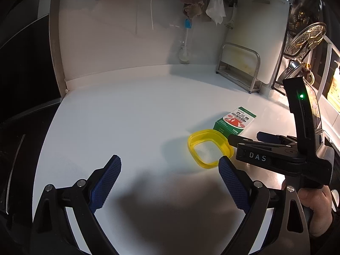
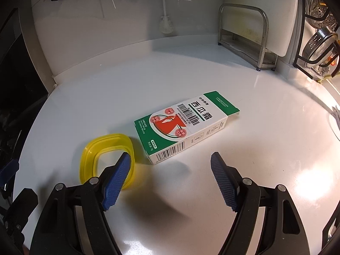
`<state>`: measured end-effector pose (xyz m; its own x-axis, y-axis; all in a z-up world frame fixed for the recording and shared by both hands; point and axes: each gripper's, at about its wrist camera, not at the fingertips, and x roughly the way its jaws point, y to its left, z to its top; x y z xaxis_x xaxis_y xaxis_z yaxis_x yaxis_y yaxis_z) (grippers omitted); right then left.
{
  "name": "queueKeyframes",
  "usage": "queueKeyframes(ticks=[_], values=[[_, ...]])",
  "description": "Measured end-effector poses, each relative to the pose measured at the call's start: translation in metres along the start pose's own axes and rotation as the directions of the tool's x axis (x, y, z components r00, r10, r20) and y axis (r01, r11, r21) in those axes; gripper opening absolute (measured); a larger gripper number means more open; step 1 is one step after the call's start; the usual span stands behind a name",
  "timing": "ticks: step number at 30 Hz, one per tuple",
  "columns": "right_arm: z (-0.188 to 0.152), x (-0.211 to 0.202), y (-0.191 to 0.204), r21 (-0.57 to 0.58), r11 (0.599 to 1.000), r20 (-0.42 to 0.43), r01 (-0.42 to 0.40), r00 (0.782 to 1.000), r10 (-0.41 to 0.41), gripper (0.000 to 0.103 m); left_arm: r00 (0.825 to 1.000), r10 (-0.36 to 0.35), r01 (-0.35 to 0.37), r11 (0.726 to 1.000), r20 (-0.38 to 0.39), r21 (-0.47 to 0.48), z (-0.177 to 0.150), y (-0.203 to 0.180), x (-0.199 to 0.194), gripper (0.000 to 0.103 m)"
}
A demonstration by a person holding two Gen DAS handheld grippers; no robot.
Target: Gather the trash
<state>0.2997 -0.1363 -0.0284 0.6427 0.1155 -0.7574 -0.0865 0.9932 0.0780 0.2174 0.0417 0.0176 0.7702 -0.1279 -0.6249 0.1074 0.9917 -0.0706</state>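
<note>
Lying flat — green carton (image 2: pixel 187 127), yellow ring (image 2: pixel 107 159) touching it, rack (image 2: pixel 244 34) behind

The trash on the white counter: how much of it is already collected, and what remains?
Nothing looks collected yet. The green and white box and the yellow plastic ring both lie on the counter, side by side. Both grippers are open and empty: the right gripper is poised just short of the box, the left gripper near the ring. No bin is in view. Both pickups remain.
</note>
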Motion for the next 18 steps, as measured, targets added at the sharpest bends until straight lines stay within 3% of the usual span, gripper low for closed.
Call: queueKeyframes(ticks=[18], values=[[-0.001, -0.001, -0.039, 0.083, 0.996, -0.005, 0.027, 1.0, -0.027, 0.074, 1.0, -0.006, 0.006, 1.0, -0.002, 0.019, 0.0, -0.011, 0.003, 0.091]])
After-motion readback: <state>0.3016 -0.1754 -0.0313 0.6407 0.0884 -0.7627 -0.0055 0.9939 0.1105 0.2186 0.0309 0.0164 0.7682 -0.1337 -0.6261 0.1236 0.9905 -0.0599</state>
